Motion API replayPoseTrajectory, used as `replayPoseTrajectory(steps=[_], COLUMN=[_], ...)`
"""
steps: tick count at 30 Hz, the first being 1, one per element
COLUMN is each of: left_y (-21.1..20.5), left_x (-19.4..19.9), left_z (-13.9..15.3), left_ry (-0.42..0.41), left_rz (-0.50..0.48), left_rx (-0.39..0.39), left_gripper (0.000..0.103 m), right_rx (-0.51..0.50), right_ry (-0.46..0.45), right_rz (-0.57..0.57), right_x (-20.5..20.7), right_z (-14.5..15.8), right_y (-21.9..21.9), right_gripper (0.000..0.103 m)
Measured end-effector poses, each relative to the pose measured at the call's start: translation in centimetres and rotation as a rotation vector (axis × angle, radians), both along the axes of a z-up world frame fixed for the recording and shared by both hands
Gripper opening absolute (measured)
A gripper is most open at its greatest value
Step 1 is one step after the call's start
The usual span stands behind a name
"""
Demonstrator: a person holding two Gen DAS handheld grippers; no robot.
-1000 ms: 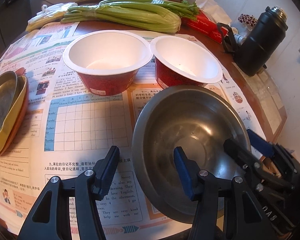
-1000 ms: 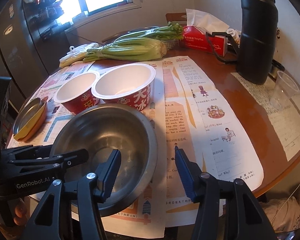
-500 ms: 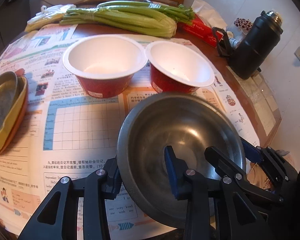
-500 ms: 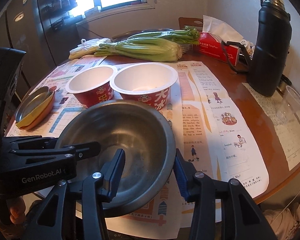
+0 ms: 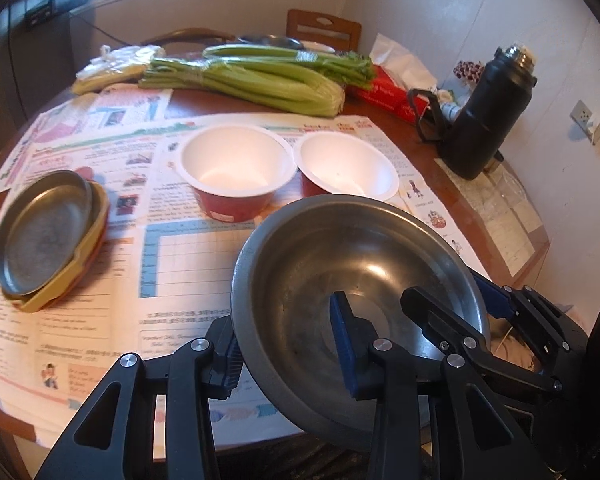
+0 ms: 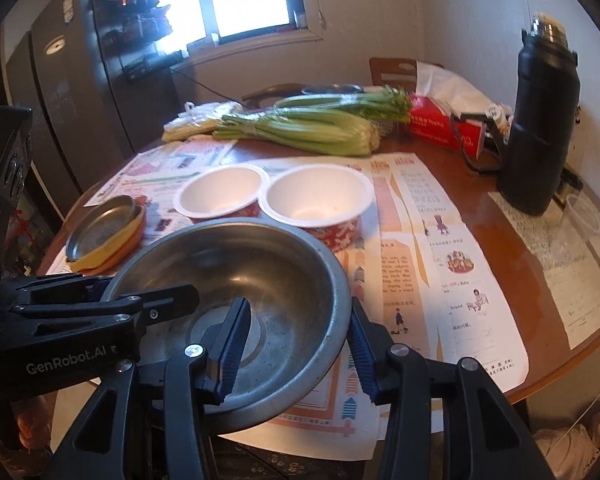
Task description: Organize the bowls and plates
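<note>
Newspapered table (image 6: 480, 248); steel bowl (image 5: 340, 280) overhangs near edge, rim pinched by left tool (image 5: 288, 344), right tool (image 6: 298, 344).

On the black body of the left claw (image 6: 216, 316) I can read the white brand "GenRobot.AI". The newspaper sheets (image 6: 400, 264) on the desk carry printed columns, partly in Chinese characters, but too small for me to read. The red tissue box (image 6: 440, 128) has white lettering that I cannot make out.

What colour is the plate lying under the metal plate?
Yellow plate, under the grey metal plate; clearest in the left wrist view.
</note>
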State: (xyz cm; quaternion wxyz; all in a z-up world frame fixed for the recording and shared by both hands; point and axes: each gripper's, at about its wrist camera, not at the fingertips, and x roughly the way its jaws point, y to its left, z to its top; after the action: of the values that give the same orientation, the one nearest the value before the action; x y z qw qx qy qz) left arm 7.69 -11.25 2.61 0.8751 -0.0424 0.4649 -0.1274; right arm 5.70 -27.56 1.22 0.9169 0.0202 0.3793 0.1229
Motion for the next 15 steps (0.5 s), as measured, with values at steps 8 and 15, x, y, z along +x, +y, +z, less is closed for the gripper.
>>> replayPoseTrajectory(steps=[8, 15], left_y=[2.4, 4.2], left_x=[-2.1, -2.4], left_z=[1.5, 0.9], left_ry=[-0.057, -0.047], left_rz=[0.037, 0.072], left_rx=[0.019, 0.018], left_gripper=[0.041, 0.045], right_rx=[0.035, 0.019], right_ry=[-0.041, -0.04], right_rz=[0.05, 0.096], right_x=[-1.5, -1.9], right_z=[1.4, 1.0], right_y=[2.0, 4.1], right_gripper=[0.049, 0.049])
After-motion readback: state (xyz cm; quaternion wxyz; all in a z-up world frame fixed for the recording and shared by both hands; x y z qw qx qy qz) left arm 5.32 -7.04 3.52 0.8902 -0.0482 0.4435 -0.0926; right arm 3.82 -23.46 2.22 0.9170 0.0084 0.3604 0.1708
